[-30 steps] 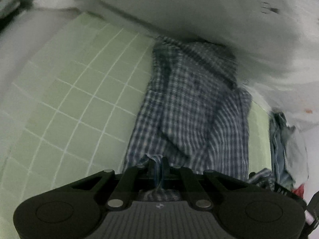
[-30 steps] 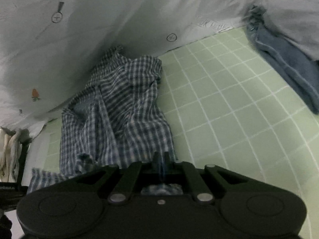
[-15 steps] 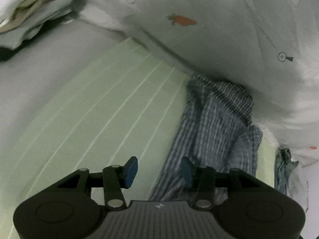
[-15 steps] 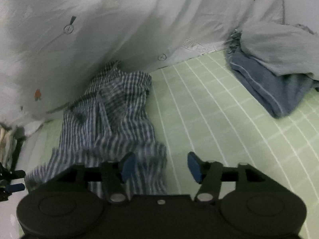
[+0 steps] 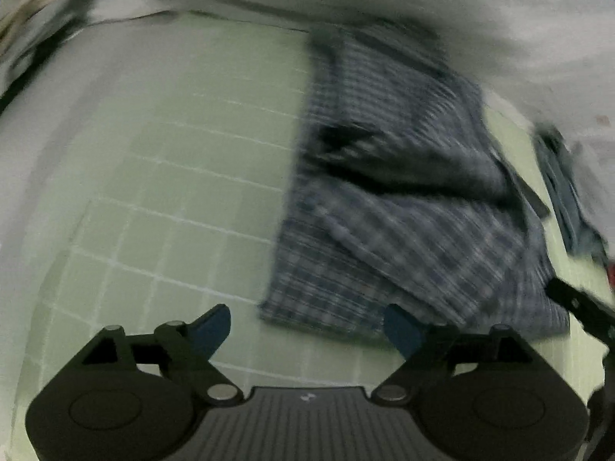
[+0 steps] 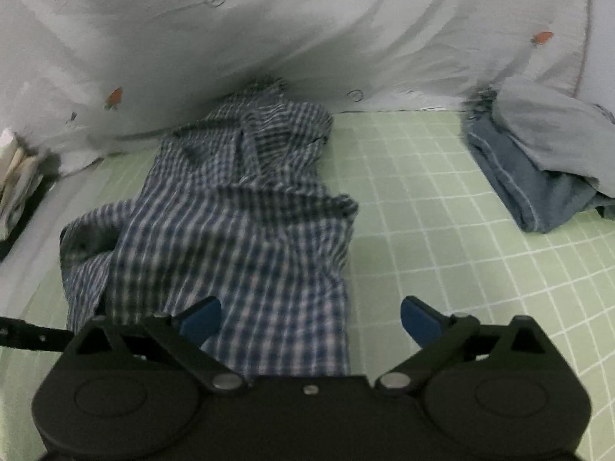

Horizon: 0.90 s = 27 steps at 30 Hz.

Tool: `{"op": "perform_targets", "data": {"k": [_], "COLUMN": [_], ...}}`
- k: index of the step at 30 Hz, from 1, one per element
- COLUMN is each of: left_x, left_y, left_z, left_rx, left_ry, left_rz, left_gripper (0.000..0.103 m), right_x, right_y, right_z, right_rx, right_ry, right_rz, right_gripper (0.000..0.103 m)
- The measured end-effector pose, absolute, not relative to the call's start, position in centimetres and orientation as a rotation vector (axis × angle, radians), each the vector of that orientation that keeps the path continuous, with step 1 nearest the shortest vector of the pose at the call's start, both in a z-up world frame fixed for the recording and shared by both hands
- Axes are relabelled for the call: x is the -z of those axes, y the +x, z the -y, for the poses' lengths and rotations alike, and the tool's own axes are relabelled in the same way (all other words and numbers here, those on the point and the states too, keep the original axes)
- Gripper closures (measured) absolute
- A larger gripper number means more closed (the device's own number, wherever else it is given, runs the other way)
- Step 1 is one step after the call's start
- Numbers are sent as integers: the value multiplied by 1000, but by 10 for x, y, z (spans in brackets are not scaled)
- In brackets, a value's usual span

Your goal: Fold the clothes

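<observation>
Fingers of both grippers spread wide, empty, over checked shirt (image 6: 238,230); only right view shows folded blue garment (image 6: 511,180).

The checked shirt (image 6: 238,230) lies on the gridded mat (image 6: 423,199), its far end against the sheet (image 6: 307,38); folded clothes (image 6: 538,165) lie far right

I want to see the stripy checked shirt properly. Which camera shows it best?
The right wrist view: the checked shirt is sharp there and lies almost whole on the green mat, collar to hem. The left wrist view shows the shirt too, but smeared by blur and squeezed toward the right side.
</observation>
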State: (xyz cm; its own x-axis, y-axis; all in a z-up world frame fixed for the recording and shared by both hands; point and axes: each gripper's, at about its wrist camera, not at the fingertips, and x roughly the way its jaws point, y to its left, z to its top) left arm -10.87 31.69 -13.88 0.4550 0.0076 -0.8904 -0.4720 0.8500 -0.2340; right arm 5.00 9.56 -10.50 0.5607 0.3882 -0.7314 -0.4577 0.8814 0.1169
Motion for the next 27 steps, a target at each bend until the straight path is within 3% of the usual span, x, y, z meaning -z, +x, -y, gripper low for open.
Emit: {"op": "perform_targets", "data": {"k": [9, 18, 27], "left_x": [144, 113, 119], "left_y": [-84, -69, -42], "left_z": [-303, -324, -350], "left_rx": [-245, -356, -450], "left_ry": [-384, -343, -463], "left_rz": [-1080, -843, -790], "left_gripper": [16, 15, 13], "right_x": [110, 118, 113], "right_y": [67, 77, 81], "right_z": [-93, -95, -101], "right_rx": [-475, -478, -552], "right_ry": [-85, -77, -32], "right_rz": [-842, -871, -859], "right_gripper": [1, 1, 1]}}
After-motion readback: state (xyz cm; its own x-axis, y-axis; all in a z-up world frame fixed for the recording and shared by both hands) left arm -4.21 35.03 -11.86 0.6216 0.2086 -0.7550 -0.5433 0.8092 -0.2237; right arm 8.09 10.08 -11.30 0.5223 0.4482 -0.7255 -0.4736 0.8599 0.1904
